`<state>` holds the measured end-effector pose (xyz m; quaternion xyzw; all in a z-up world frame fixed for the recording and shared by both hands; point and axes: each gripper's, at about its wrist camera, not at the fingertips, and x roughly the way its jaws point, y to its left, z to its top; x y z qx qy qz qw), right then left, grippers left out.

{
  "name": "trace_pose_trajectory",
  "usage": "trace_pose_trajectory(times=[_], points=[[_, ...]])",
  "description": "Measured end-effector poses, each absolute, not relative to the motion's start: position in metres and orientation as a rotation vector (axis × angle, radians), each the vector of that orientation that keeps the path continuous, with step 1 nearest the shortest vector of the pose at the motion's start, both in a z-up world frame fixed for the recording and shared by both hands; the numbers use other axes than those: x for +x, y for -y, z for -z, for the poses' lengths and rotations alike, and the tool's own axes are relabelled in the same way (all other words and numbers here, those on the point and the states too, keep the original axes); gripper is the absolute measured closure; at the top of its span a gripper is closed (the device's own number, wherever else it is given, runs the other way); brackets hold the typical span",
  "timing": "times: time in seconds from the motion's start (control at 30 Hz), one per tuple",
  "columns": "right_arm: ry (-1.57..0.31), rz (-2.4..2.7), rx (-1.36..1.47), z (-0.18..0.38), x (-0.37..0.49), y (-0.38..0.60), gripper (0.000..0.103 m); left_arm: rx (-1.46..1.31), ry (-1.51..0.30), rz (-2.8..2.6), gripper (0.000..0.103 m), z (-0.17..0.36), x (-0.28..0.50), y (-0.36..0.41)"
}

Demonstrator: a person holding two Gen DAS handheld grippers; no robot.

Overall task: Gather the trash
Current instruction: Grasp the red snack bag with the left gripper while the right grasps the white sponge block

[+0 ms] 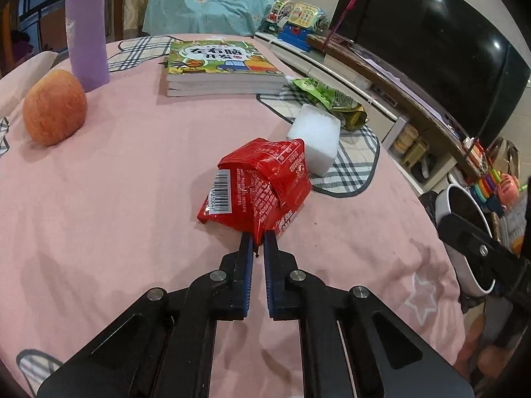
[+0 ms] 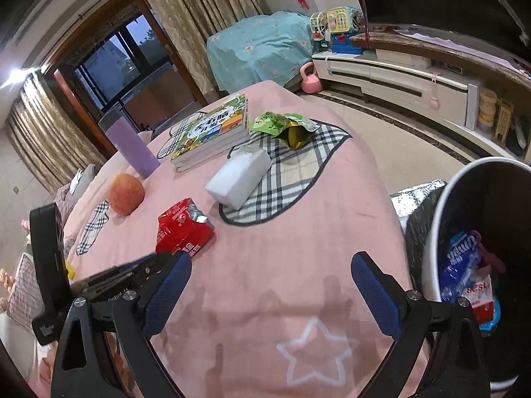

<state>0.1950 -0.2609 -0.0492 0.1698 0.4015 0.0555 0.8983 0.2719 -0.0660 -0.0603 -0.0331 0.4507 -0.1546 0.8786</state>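
Red snack wrapper (image 1: pixel 257 184) lies crumpled on the pink surface (image 1: pixel 132 182), its near corner pinched between the closed tips of our left gripper (image 1: pixel 258 240), straight ahead at twelve o'clock. We judge the pick-up step is in hand; next we would lift and carry it toward the bin (image 2: pixel 478 232) at three o'clock. Our right gripper (image 2: pixel 270 273) hangs wide open, holding nothing.

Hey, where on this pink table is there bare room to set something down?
Bare cloth lies between the apple, books and red wrapper, and around the star print. The far right is crowded: foam block, green wrapper.
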Motion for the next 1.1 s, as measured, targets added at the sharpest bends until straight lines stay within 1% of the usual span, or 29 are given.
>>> trace_pose_trajectory(times=[0.07,0.37,0.5,0.73,0.77,0.83,0.87,0.97,1.1], points=[[-0.837,-0.119,0.351,0.051,0.202,0.257,0.005,-0.073,-0.932,0.318,0.099,0.06,0.268,0.061],[-0.847,-0.142,0.346,0.064,0.246,0.231,0.005,-0.168,-0.905,0.234,0.1,0.054,0.25,0.011],[-0.848,-0.141,0.349,0.068,0.27,0.217,0.006,-0.182,-0.923,0.214,0.1,0.066,0.252,0.005],[-0.854,-0.085,0.274,0.076,0.305,0.196,0.006,-0.187,-0.922,0.207,0.1,0.073,0.251,0.004],[-0.857,-0.071,0.261,0.078,0.309,0.195,0.008,-0.19,-0.924,0.207,0.1,0.074,0.251,0.003],[-0.872,-0.047,0.24,0.083,0.313,0.195,0.026,-0.197,-0.927,0.205,0.1,0.074,0.251,0.002],[-0.88,-0.046,0.239,0.085,0.314,0.197,0.044,-0.199,-0.926,0.204,0.1,0.074,0.251,0.001],[-0.872,-0.073,0.25,0.084,0.304,0.2,0.047,-0.2,-0.925,0.209,0.1,0.072,0.251,0.003],[-0.844,-0.126,0.258,0.07,0.272,0.205,0.048,-0.198,-0.923,0.229,0.1,0.066,0.245,0.01]])
